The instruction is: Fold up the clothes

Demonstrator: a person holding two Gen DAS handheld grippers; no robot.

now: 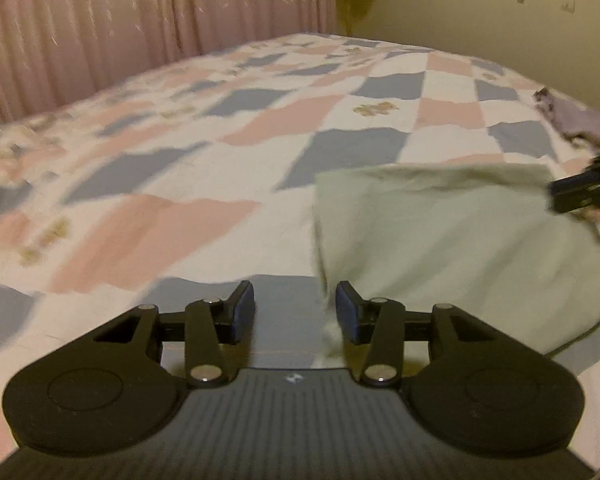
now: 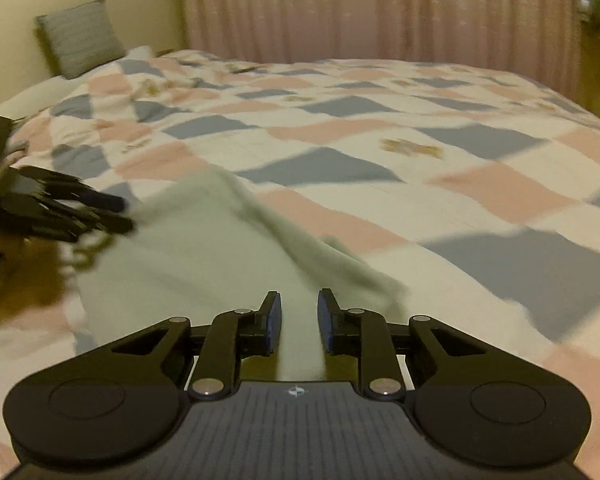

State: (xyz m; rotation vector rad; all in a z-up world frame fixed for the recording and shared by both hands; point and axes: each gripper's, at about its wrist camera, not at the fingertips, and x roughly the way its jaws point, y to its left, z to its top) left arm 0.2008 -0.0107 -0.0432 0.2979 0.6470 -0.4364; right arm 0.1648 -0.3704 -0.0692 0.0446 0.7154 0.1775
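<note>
A pale green garment (image 2: 204, 256), soft and slightly fuzzy, lies partly folded on a bed (image 2: 380, 148) under a quilt of pink, grey-blue and white patches. The right gripper (image 2: 299, 320) hovers over the cloth near the bed's front edge; its jaws stand a little apart, cloth showing in the gap, no grip visible. The left gripper (image 1: 296, 310) sits just off the garment's left edge, jaws part open and empty. The folded edge runs diagonally away from the right jaws.
</note>
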